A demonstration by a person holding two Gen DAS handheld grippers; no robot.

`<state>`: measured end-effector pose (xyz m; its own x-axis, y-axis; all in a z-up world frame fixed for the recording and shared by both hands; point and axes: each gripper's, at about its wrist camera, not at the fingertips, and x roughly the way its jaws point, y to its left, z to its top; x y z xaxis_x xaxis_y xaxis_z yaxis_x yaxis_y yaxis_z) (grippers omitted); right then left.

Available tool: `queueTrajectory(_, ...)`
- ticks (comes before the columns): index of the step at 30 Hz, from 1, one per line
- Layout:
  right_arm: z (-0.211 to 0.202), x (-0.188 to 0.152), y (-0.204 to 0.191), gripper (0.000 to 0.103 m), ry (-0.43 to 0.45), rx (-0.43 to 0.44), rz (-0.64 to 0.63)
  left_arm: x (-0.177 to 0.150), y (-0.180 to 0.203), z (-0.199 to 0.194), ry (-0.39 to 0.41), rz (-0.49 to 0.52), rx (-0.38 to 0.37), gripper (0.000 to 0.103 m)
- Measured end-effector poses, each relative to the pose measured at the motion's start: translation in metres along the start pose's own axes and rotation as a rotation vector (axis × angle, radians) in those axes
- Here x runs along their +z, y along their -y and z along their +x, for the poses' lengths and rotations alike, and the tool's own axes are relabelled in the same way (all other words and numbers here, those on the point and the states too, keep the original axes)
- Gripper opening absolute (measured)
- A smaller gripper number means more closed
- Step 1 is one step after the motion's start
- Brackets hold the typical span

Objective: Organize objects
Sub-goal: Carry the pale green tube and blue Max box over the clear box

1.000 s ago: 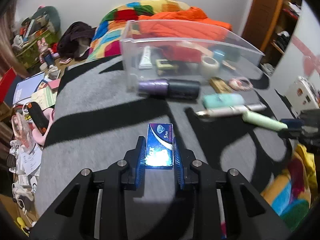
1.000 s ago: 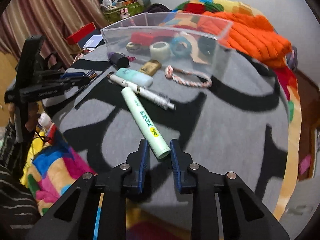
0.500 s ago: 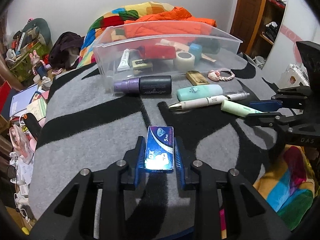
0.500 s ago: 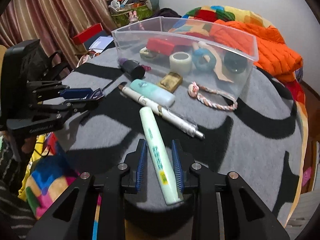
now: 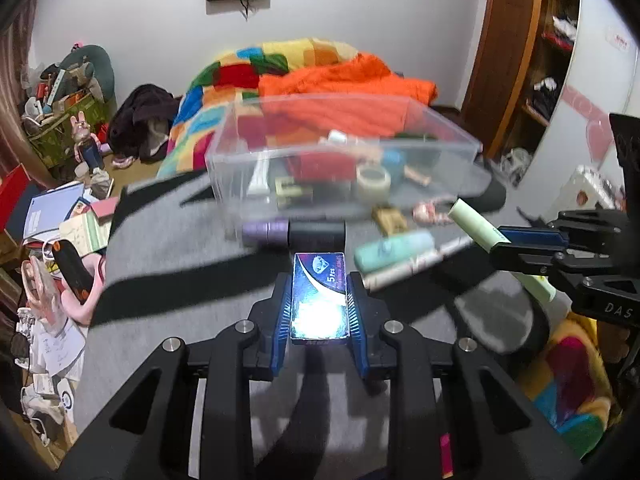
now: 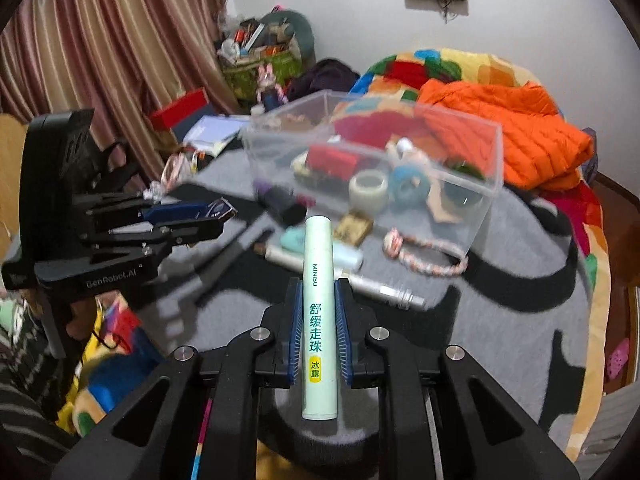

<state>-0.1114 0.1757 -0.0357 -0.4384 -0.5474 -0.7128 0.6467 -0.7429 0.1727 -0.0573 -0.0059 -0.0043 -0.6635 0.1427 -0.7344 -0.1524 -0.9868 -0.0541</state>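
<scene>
Both grippers seemingly held level: left gripper (image 5: 319,304) jaws clamp blue box (image 5: 319,294), right gripper (image 6: 319,312) green tube (image 6: 318,312).

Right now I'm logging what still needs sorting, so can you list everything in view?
Clear bin: 1, see-through plastic, far side of the grey blanket.
Tape rolls: 2, one whitish, one blue, inside the bin.
Green tube: 1, pale green, held in the right gripper.
Blue packet: 1, held in the left gripper.
Dark bottle: 1, purple and black, lying before the bin.
Mint case: 1, on the blanket.
Pen: 1, white and silver, beside the mint case.
Rope loop: 1, pink-white, near the bin.
Left gripper: closed on the packet.
Right gripper: closed on the tube.
</scene>
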Motion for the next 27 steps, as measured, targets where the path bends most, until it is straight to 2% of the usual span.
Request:
queueTrajectory(5,-0.006,0.023,0.013,0.014,0.065,-0.028,0.062,0.021,-0.001,-0.003,0.047,-0.019,0.002,0.027)
queueTrajectory(8,-0.007,0.036,0.020,0.014,0.099,-0.047,0.093,0.035,0.000,-0.002,0.073,-0.018,0.030,0.027)
queueTrajectory(18,-0.006,0.078,0.047,0.014,0.181,-0.117,0.170,0.077,-0.011,0.005,0.123,-0.068,0.030,0.027)
queueTrajectory(22,0.002,0.091,0.058,0.014,0.180,-0.142,0.190,0.091,-0.020,0.014,0.120,-0.111,0.019,0.027)
queueTrajectory(27,0.032,0.100,0.073,0.014,0.115,-0.156,0.214,0.104,-0.025,0.033,0.087,-0.126,0.024,0.027)
